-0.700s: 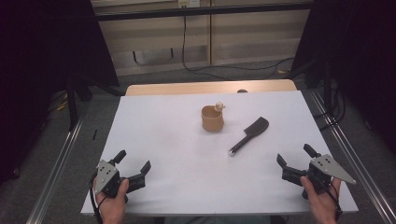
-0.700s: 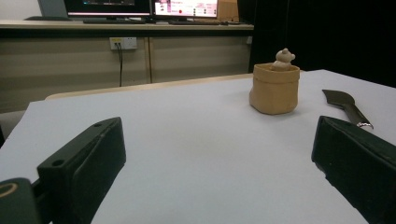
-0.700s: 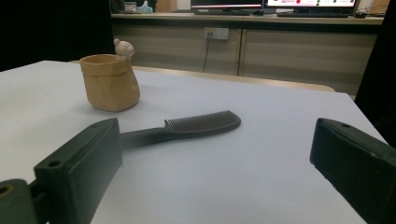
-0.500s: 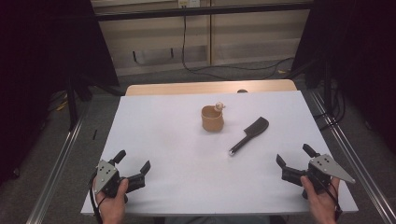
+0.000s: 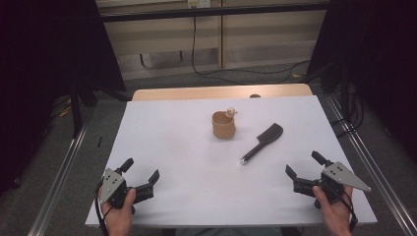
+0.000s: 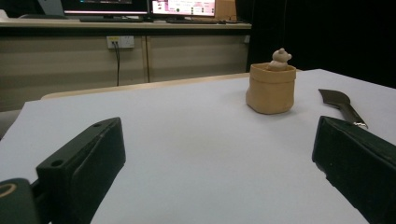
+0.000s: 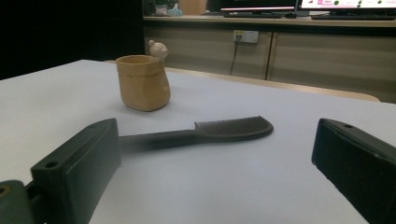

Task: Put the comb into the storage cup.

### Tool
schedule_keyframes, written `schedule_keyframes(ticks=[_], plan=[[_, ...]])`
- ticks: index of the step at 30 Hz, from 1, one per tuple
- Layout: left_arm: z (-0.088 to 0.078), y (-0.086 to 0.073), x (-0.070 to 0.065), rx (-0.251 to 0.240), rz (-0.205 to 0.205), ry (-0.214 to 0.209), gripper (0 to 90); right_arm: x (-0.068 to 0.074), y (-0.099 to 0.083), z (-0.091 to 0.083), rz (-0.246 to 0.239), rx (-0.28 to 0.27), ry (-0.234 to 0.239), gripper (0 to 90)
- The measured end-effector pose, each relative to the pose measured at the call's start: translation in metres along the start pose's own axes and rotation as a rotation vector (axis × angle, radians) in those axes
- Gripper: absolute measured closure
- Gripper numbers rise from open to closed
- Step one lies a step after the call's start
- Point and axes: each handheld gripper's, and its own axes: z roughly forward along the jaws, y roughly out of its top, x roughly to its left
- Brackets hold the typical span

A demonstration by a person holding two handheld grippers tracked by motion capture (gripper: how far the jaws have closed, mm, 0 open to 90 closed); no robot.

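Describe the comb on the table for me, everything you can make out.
The comb is black and looks like plastic: a long straight handle, then a wider head with a row of fine teeth along one edge. The handle's tip shows a small shiny spot in the high view. It lies flat on the white table, untouched, handle pointing toward the person. It sits apart from the tan cup, on the right gripper's side of it.

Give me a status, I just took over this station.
Left gripper open, right gripper open, both empty. Black comb flat beside the tan pot. Nothing between.
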Motion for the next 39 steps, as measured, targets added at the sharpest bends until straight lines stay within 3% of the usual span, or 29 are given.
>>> schedule_keyframes(ticks=[11, 25, 29, 32, 39], plan=[[-0.001, -0.001, 0.0, 0.005, 0.001, -0.013, 2.8, 0.011, 0.003, 0.01, -0.021, -0.024, 0.081, 0.0], [0.001, 0.0, 0.001, -0.004, -0.004, -0.012, 2.6, 0.019, 0.012, 0.026, -0.058, -0.039, 0.122, 0.0], [0.002, -0.001, 0.001, -0.001, -0.003, -0.017, 2.6, 0.022, 0.016, 0.032, -0.046, -0.05, 0.134, 0.0], [0.002, 0.0, 0.001, -0.003, 0.0, -0.02, 2.6, 0.024, 0.018, 0.038, -0.01, -0.05, 0.145, 0.1], [0.003, -0.001, 0.002, 0.002, -0.006, -0.02, 2.6, 0.032, 0.02, 0.052, -0.049, -0.041, 0.173, 0.0]])
